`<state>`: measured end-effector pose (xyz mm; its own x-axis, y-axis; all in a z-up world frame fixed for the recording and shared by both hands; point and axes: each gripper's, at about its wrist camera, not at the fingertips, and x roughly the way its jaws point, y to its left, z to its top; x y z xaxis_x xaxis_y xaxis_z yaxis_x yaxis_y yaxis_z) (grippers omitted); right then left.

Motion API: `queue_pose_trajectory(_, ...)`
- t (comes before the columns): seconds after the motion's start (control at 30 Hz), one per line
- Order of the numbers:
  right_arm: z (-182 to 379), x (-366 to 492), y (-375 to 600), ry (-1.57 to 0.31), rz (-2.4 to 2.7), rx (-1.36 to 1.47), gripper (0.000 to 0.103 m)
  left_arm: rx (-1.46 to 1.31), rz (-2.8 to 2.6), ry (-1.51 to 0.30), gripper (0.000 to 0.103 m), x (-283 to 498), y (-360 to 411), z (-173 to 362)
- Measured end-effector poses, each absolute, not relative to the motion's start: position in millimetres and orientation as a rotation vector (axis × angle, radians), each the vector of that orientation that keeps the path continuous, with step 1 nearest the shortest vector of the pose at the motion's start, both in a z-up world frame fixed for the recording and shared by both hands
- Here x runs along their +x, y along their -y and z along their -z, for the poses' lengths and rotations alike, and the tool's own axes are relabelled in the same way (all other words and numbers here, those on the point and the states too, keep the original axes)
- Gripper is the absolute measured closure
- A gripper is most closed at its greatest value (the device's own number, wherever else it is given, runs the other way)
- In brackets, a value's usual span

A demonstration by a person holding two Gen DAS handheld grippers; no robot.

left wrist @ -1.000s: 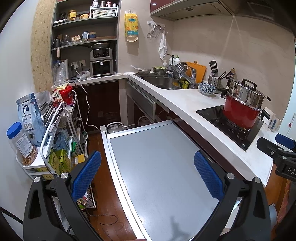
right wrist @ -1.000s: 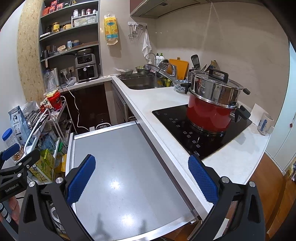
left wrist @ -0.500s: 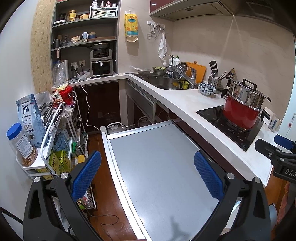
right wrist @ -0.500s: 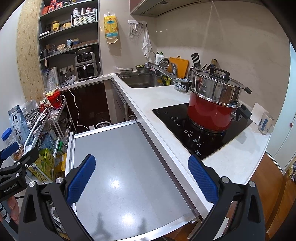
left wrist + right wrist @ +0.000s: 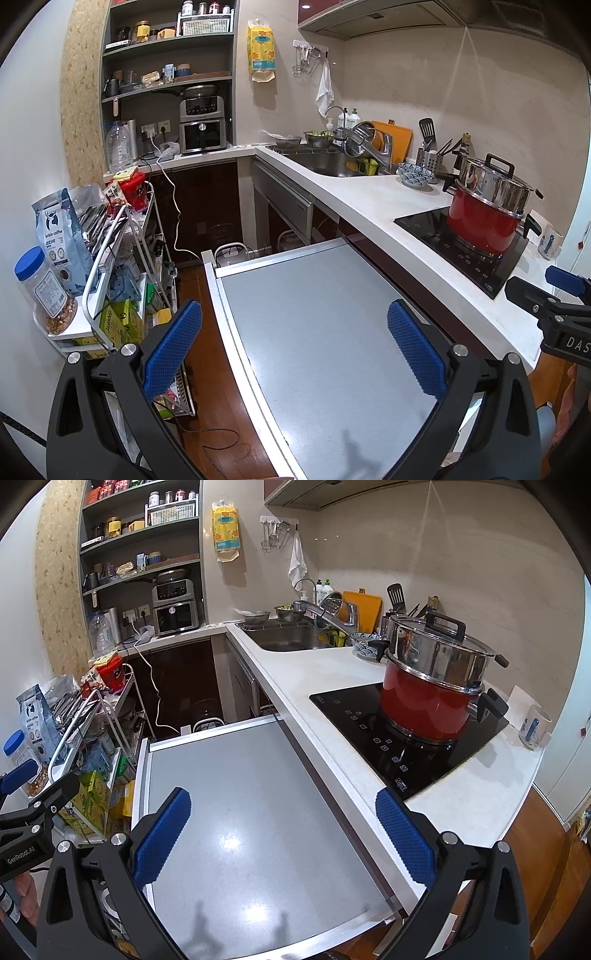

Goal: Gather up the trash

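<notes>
My left gripper (image 5: 295,339) hangs open over a bare grey pull-out worktop (image 5: 317,325), its blue pads wide apart with nothing between them. My right gripper (image 5: 284,823) is open too, above the same grey worktop (image 5: 243,794), near the white counter's edge. Each gripper shows at the edge of the other's view: the right gripper (image 5: 561,295) at the far right, the left gripper (image 5: 26,794) at the far left. I see no clear piece of trash on the worktop or on the white counter (image 5: 373,206).
A red pot with a steel steamer (image 5: 436,679) sits on the black induction hob (image 5: 376,734). A mug (image 5: 533,727) stands right of it. The sink (image 5: 325,162) lies further back. A wire trolley (image 5: 118,251) packed with food packets and a blue-lidded jar (image 5: 44,291) stands to the left.
The right gripper has edged slightly forward toward the hob and pot. The left gripper has barely moved. Both stay open.
</notes>
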<state>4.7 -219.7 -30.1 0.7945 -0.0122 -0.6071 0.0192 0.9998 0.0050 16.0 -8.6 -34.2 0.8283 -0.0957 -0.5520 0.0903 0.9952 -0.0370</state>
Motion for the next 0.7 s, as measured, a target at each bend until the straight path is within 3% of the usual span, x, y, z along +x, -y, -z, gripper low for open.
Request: queue_pose_trajectory(0.7, 33.0, 7.8, 220.1, -0.665, 0.018, 0.012, 0.004, -0.016, 0.109, -0.589, 0.002, 20.7, 3.4, 32.9)
